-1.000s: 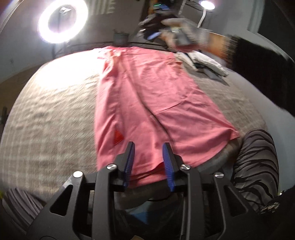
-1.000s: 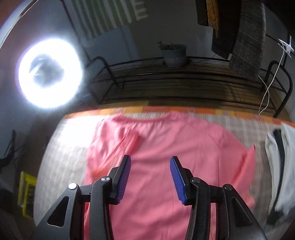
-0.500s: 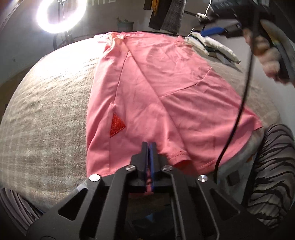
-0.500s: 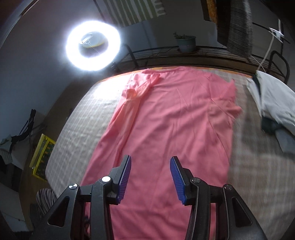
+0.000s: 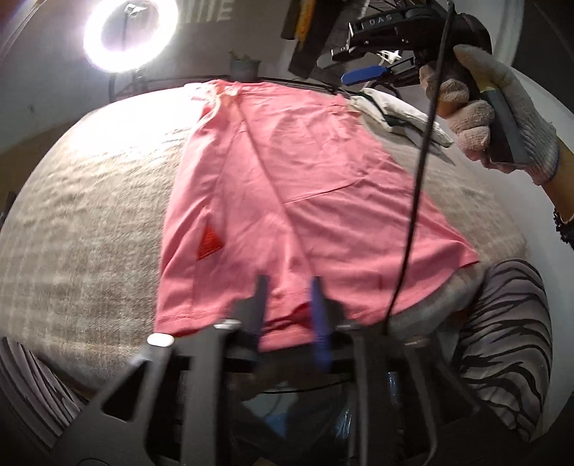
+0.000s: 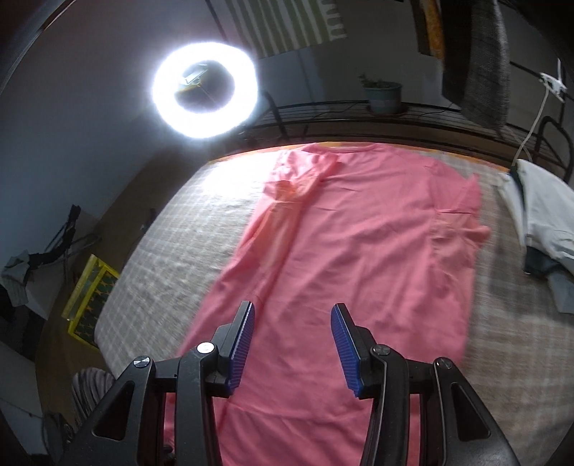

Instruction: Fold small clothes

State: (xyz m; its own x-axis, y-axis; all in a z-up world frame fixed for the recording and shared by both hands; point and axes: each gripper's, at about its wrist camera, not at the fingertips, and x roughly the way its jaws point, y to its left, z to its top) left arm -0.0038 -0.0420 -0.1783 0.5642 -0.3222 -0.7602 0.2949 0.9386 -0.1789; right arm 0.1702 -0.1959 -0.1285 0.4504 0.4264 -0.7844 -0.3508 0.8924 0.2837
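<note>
A pink T-shirt (image 5: 287, 186) lies spread flat down the middle of the bed (image 5: 89, 222), its neck at the far edge by the black rail and its hem hanging just over the near edge. One sleeve is tucked in over the body on the ring-light (image 5: 131, 34) side, and the other side is folded inward too, leaving a long diagonal crease. A small red triangle patch (image 5: 209, 243) sits low on the cloth (near the hem). The fabric looks smooth apart from faint wrinkles.

The left gripper (image 5: 288, 308) sits at the hem, its jaws opening, with the hem's edge between them but not pinched. The right gripper (image 6: 292, 340) hovers over the shirt's lower half, jaws spread and empty. A gloved hand (image 5: 502, 118) holds it, seen beyond the bed's right edge, where pale folded clothes (image 6: 541, 211) lie.
</note>
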